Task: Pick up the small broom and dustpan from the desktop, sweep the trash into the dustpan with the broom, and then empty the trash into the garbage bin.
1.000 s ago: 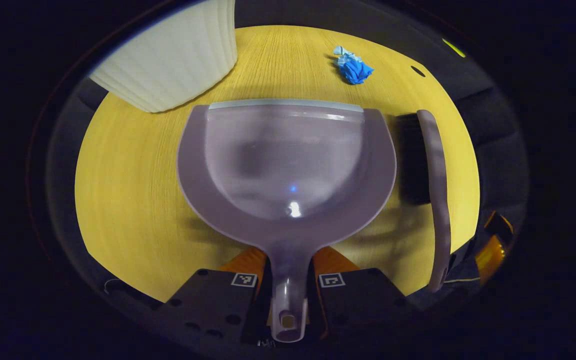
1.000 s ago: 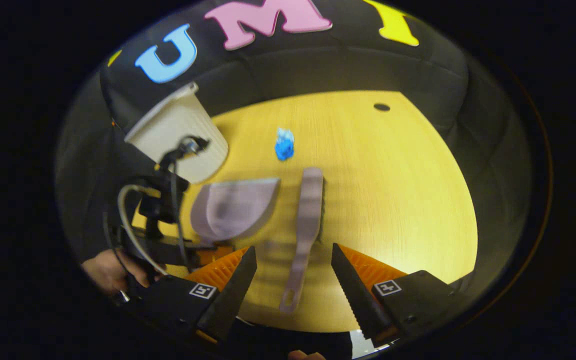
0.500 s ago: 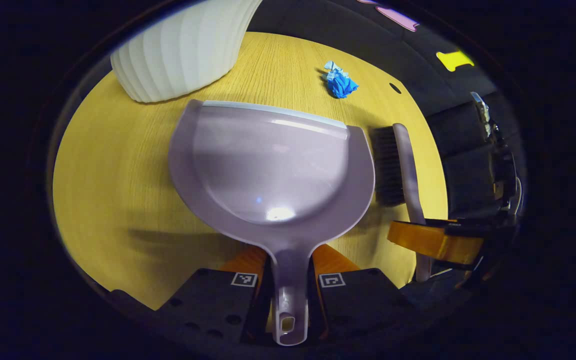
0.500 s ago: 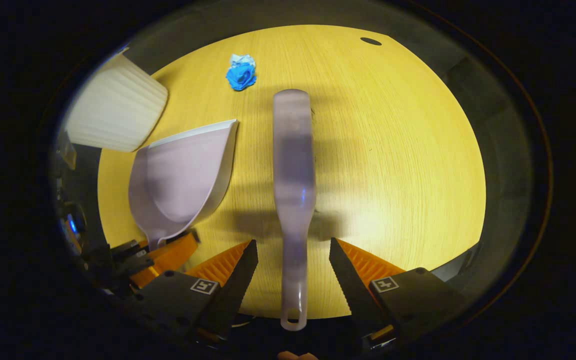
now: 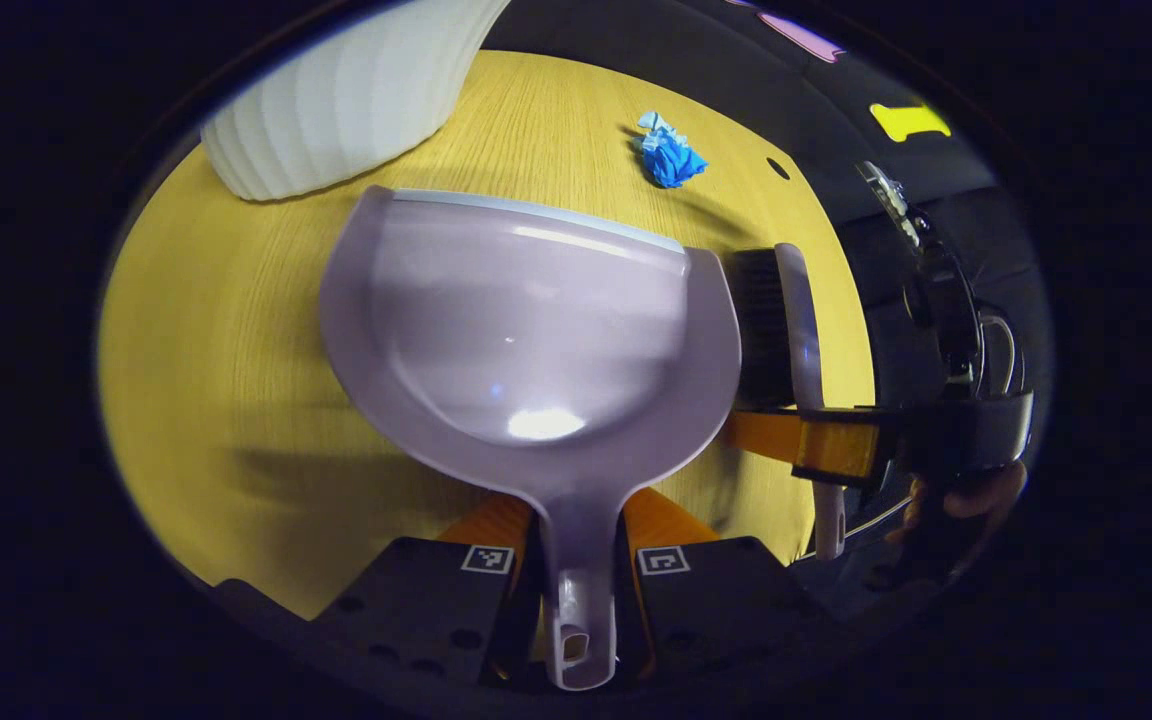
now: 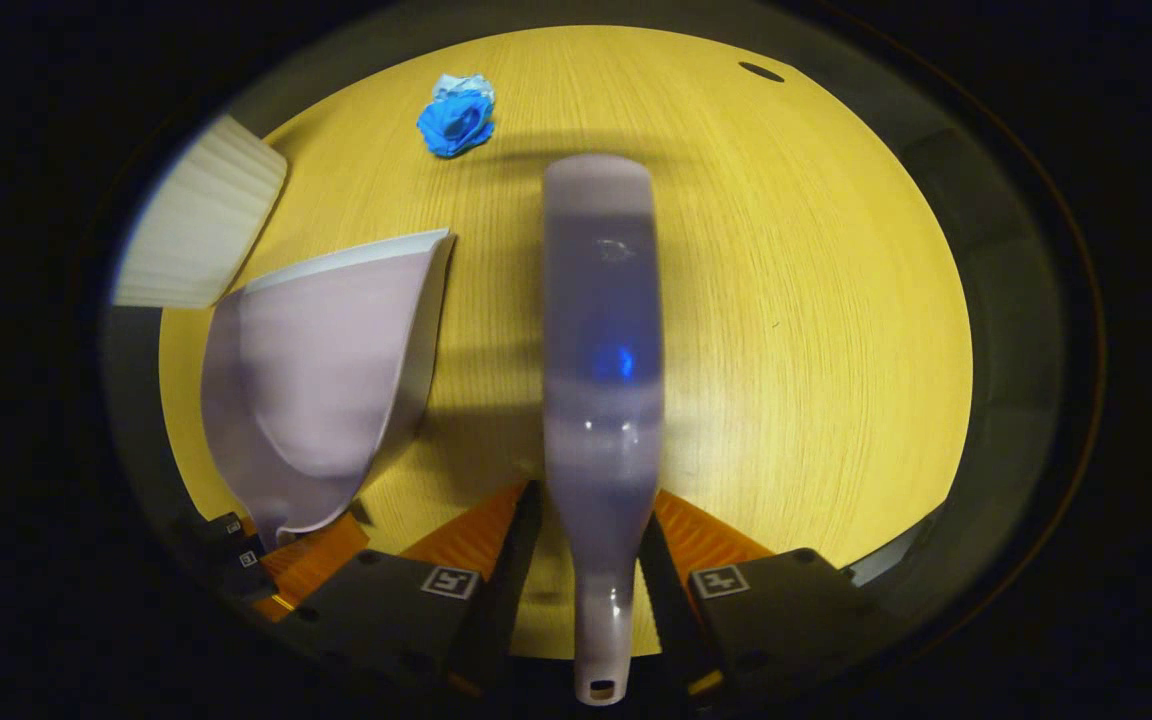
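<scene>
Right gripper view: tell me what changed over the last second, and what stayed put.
The right tongs came down over the broom and closed around its handle; a second ago they stood wide open above it. The left tongs stayed shut on the dustpan handle. The blue trash, the white bin and the table are unchanged.

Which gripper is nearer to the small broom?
Right. The right gripper closes on the broom handle; the left gripper grips the dustpan beside it.

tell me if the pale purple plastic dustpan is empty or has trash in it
Empty. The pale purple plastic dustpan shows a bare, glossy inside, and the crumpled blue paper scrap lies on the yellow wooden desktop beyond its front lip.
</scene>
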A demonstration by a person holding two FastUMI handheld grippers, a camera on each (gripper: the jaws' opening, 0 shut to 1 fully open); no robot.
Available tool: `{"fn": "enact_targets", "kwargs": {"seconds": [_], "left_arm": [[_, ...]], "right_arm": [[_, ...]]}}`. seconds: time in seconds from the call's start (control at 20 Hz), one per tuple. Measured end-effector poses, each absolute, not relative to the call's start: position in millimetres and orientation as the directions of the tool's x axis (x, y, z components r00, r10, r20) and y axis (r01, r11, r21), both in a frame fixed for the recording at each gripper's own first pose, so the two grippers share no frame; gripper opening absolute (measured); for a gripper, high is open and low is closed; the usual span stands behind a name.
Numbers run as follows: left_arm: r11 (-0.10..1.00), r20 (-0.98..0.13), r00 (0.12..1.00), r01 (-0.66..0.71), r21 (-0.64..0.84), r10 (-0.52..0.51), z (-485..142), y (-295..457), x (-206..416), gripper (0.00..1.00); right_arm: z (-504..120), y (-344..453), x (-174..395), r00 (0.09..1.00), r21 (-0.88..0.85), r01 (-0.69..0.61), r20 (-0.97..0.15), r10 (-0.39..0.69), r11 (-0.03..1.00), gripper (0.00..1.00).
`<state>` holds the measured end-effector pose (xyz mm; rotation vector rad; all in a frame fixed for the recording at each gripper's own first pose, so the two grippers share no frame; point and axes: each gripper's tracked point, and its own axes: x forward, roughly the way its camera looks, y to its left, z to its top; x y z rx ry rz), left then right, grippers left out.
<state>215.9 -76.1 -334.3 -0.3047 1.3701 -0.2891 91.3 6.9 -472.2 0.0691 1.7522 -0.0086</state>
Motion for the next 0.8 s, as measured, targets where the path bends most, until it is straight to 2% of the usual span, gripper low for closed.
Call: {"fn": "enact_targets", "kwargs": {"seconds": [0.1, 0.15, 0.25, 0.35, 0.4, 0.55, 0.7, 0.8], "left_arm": [[0.928, -0.913, 0.169, 0.044, -0.369, -0.371, -334, -77, 218, 0.29], [0.93, -0.915, 0.165, 0.051, -0.365, -0.368, -334, -78, 218, 0.29], [0.931, -0.918, 0.158, 0.07, -0.358, -0.364, -334, -79, 219, 0.29], [0.933, -0.922, 0.148, 0.086, -0.348, -0.358, -333, -78, 219, 0.29], [0.935, -0.925, 0.143, 0.092, -0.342, -0.352, -334, -78, 220, 0.29], [0.941, -0.938, 0.122, 0.134, -0.309, -0.325, -334, -71, 222, 0.29], [0.946, -0.951, 0.11, 0.182, -0.267, -0.29, -331, -60, 226, 0.29], [0.943, -0.961, 0.091, 0.236, -0.233, -0.26, -330, -50, 232, 0.29]], "right_arm": [[-475, 4, 95, -0.201, 0.051, 0.099, -0.977, 0.071, 0.994, 0.36], [-476, 3, 97, -0.208, 0.065, 0.098, -0.974, 0.084, 0.993, 0.36], [-475, -2, 97, -0.21, 0.082, 0.056, -0.973, 0.092, 0.995, 0.29], [-473, -10, 99, -0.208, 0.1, 0.034, -0.973, 0.105, 0.994, 0.29], [-468, -13, 105, -0.205, 0.108, 0.045, -0.972, 0.115, 0.993, 0.25], [-462, -34, 137, -0.16, 0.096, 0.026, -0.982, 0.099, 0.995, 0.25], [-455, -50, 185, -0.101, 0.101, -0.059, -0.99, 0.094, 0.993, 0.25], [-458, -58, 222, -0.063, 0.064, -0.152, -0.996, 0.055, 0.986, 0.25]]}}
